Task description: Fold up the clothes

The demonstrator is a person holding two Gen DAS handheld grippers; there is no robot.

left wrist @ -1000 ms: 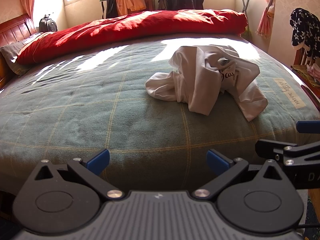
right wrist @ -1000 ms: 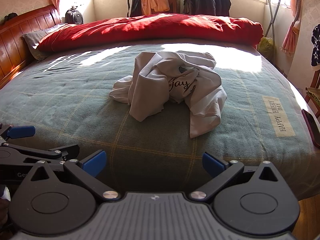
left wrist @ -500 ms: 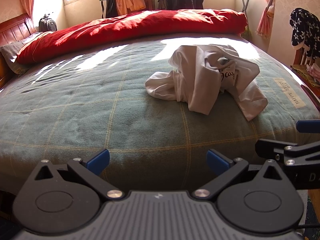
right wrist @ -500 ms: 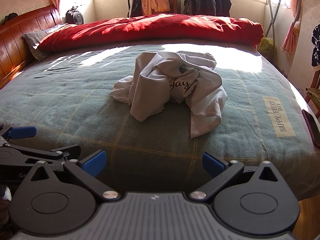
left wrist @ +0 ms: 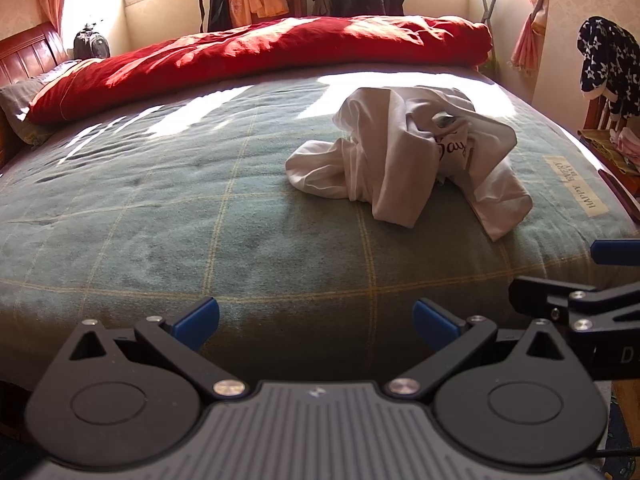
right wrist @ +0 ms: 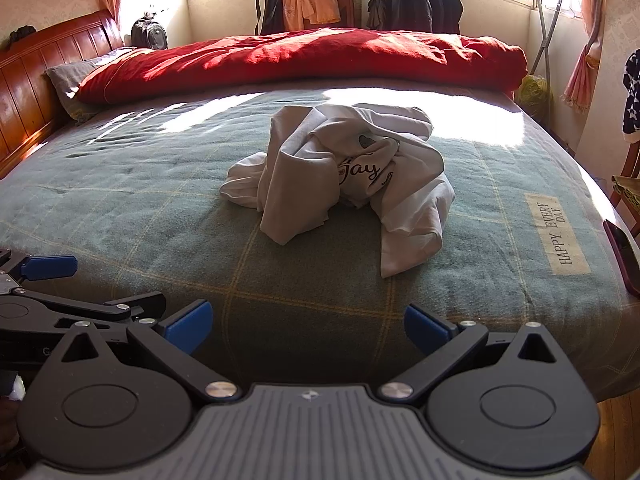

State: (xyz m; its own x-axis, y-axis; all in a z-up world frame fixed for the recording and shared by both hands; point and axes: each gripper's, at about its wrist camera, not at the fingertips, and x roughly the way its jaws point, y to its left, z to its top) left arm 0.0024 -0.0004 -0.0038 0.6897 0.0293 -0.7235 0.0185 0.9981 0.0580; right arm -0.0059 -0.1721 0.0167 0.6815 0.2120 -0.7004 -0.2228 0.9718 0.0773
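My left gripper (left wrist: pixel 316 316) and right gripper (right wrist: pixel 308 322) are both wide apart, holding nothing. The crumpled white shirt (right wrist: pixel 344 176) lies in the middle of the green blanket (right wrist: pixel 140 208), well ahead of them.

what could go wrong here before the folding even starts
The white shirt lies crumpled in a heap with layers twisted together, so a pinch may catch several layers and lift a knot rather than an edge. Both the left gripper and right gripper are open and well short of it. A dark phone lies at the bed edge; dragged cloth might knock it off.
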